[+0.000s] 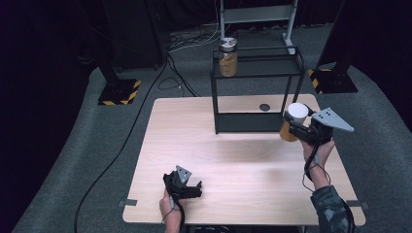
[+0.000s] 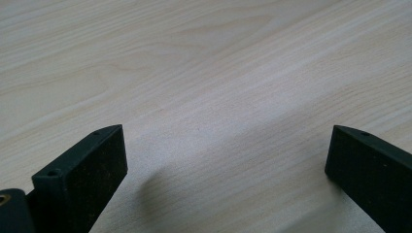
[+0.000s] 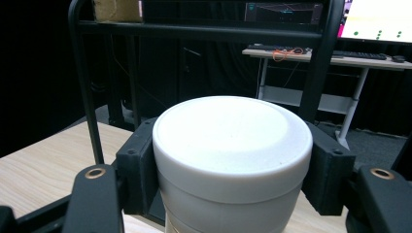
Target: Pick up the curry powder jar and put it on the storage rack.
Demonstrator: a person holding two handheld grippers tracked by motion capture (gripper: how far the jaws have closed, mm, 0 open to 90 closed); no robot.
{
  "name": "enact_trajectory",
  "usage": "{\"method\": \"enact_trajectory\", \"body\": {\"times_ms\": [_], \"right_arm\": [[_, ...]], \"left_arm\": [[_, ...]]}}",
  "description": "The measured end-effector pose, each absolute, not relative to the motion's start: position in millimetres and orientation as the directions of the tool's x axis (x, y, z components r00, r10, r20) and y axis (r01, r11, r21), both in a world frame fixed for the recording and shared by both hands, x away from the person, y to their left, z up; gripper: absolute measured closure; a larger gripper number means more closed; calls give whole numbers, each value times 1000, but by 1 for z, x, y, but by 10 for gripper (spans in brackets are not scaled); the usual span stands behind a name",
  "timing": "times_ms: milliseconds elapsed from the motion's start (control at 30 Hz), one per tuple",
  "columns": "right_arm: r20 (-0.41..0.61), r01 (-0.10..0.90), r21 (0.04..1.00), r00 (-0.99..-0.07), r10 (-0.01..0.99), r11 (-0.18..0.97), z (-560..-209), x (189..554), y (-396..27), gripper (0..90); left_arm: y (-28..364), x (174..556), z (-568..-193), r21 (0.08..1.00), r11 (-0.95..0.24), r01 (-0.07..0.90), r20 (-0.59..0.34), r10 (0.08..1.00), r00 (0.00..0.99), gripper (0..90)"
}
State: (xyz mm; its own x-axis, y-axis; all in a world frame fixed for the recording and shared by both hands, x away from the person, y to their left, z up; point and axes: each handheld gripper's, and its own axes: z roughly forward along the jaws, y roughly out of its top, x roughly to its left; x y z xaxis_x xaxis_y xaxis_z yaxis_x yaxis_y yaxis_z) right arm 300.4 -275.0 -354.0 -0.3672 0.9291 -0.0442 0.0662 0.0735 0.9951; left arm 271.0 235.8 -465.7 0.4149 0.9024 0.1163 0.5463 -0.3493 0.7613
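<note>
White-lidded jar (image 1: 294, 118): clamped just under the lid in right gripper (image 3: 232, 170), carried above table (image 1: 233, 160) beside black rack (image 1: 257, 87). Second jar (image 1: 228, 57): on rack top shelf. Left gripper (image 1: 187, 187): jaws apart, nothing between, low over table. Risks: slipping from a grip on smooth sides; knocking a rack post; bumping second jar on placement.

Pale wooden table (image 1: 233, 170) on grey carpet (image 1: 97, 145). Black wire shelf rack (image 1: 257, 73) at far edge, bearing glass jar (image 1: 228, 57) with tan contents on top tier. Yellow-black striped stand bases (image 1: 119, 92) behind, cables (image 1: 180, 82) trailing across floor.
</note>
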Motion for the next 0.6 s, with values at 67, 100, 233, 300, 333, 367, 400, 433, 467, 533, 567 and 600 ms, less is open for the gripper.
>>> {"method": "enact_trajectory", "body": {"times_ms": [67,100,233,300,333,367,400,433,467,533,567,600], "right_arm": [[-48,64,995,-368,928,77,-351,301,-274,331],[-51,62,995,-369,928,79,-350,302,-274,331],[-50,64,995,-366,929,78,-345,303,-273,331],[-49,61,995,-361,931,76,-343,302,-272,331],[-54,57,995,-361,931,80,-343,303,-272,331],[-53,57,995,-362,931,79,-341,303,-272,331],[-56,56,995,-363,930,81,-340,303,-273,331],[-52,57,995,-363,930,78,-338,303,-273,331],[-52,58,995,-364,930,78,-336,303,-273,331],[-56,53,995,-361,931,81,-333,304,-272,331],[-59,49,995,-359,931,82,-332,304,-272,331],[-61,47,995,-356,933,83,-330,304,-272,331]], "left_arm": [[236,271,-466,761,-350,546,117,902,415,8],[236,271,-466,762,-349,546,117,902,415,8],[236,271,-466,761,-352,545,118,901,417,8],[236,271,-466,761,-352,545,119,901,417,8],[236,271,-466,761,-352,545,118,901,417,8],[236,271,-466,761,-352,545,118,901,417,8],[236,271,-466,761,-353,545,119,901,418,8],[236,271,-466,761,-352,545,118,901,417,8],[236,271,-466,761,-352,544,118,901,418,8],[236,271,-466,761,-353,544,119,901,418,8],[236,271,-466,761,-353,544,118,901,418,8],[236,271,-466,761,-352,544,118,901,418,8]]}}
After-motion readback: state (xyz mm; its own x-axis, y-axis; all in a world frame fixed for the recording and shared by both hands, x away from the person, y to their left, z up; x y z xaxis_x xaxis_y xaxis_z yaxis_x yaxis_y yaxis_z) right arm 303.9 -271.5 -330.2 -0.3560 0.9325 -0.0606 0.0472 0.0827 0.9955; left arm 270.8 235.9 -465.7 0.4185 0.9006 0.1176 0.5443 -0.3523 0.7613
